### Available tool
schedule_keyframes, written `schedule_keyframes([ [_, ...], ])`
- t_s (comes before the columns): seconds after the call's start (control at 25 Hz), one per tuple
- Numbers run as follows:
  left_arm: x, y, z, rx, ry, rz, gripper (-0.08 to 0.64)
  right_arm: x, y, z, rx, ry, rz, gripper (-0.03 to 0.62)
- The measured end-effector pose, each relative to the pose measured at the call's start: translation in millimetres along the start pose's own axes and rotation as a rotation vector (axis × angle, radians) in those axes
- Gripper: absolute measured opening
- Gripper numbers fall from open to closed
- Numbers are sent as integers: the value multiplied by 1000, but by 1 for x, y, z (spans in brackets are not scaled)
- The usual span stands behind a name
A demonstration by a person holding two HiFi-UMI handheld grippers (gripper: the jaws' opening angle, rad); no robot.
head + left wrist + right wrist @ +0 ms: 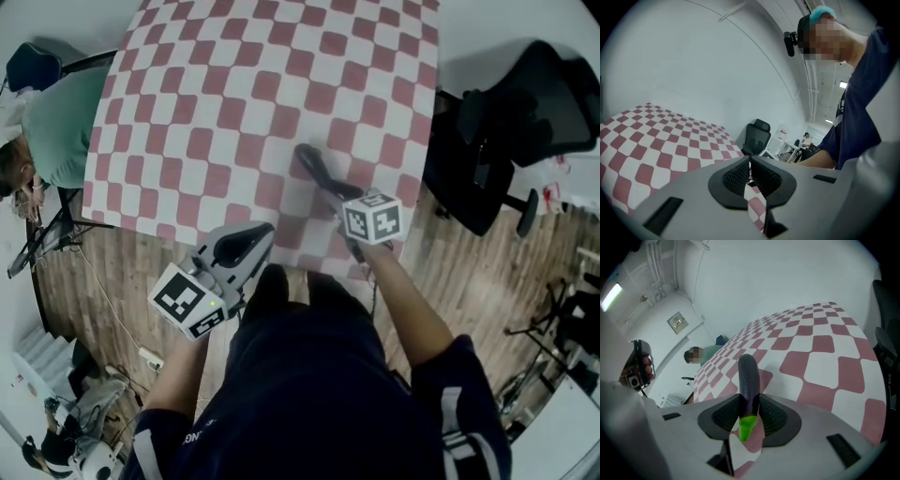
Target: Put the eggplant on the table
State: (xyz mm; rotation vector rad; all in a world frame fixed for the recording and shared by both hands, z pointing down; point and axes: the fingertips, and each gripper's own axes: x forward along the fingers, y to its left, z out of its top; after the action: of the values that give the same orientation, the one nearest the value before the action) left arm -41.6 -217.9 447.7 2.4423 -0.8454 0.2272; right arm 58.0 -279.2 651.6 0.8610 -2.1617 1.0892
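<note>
Under the head camera stood a table covered with a cloth (pixel 234 112) of dull red and white squares, on a floor (pixel 94 272) of brown wooden planks. A black office chair (pixel 525 112) stood beside the table's right edge, and a person in a pale green shirt (pixel 56 122) sat at its left edge. The walls of the room were white. The right gripper (pixel 750 401) was over the near part of the cloth, and its jaws pinched the eggplant (pixel 748 373) from both sides. The green stem end lay between the pads, toward the camera, and the dark purple body stuck out forward past the jaw tips, above the squares. Whether its far end touched the cloth could not be told. The left gripper (pixel 750 161) was at the near edge of the table, with its jaws pressed together and nothing between them.
</note>
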Motion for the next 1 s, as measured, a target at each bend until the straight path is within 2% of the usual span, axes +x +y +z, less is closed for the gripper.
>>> schedule_keyframes([
  [0.32,-1,13,-2,-19,2,16,35,23,-12,-5,-116,59,-94,137],
  [0.52,-2,16,-3,-24,5,8,35,31,-13,-9,-174,82,-120,140],
  [0.6,-2,15,-3,-22,5,0,35,32,-12,-10,-180,80,-129,144],
  [0.8,-7,14,-4,-14,9,-17,35,30,-12,-13,-162,67,-137,212],
  [1.0,-12,13,-3,2,2,-26,35,11,-9,-1,-155,3,-150,216],
])
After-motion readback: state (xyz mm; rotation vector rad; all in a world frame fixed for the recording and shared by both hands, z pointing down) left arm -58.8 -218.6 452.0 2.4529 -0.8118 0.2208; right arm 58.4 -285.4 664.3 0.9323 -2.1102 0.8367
